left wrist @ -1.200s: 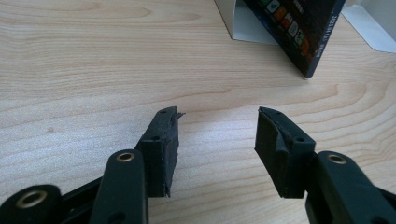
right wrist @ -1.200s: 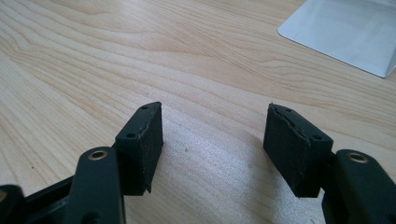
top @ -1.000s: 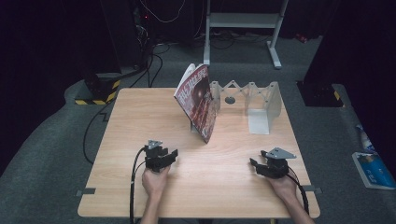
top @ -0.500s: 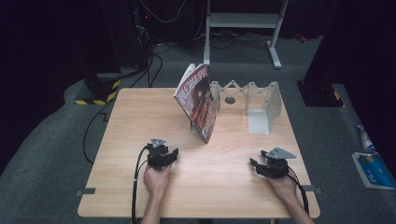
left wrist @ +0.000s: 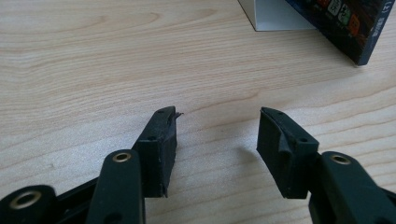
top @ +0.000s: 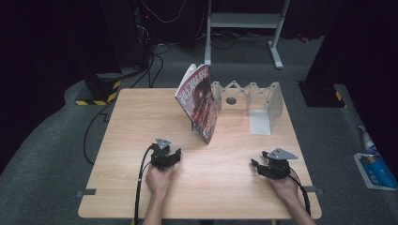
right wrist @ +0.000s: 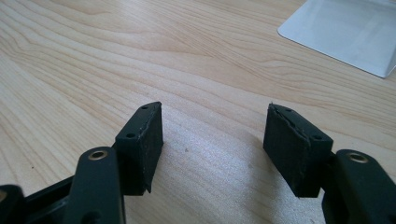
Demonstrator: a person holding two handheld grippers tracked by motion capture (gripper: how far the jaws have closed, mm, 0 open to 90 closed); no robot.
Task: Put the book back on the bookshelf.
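Magazine (top: 199, 105) stands tilted on its lower edge near the middle of the wooden surface (top: 131, 122), leaning back against the left end of a white zigzag rack (top: 256, 101); in the left gripper view its dark lower corner (left wrist: 357, 35) shows at the top right, touching the wood. The left hand-held gripper (top: 165, 155) sits on the near left part of the surface, well short of the magazine. Its jaws stand about half apart and have just been opening a little, with bare wood between them and nothing gripped. The right hand-held gripper (top: 273, 166) rests at the near right, its jaws (right wrist: 212, 144) likewise apart over bare wood, empty, with the rack's white foot (right wrist: 345, 32) ahead of it.
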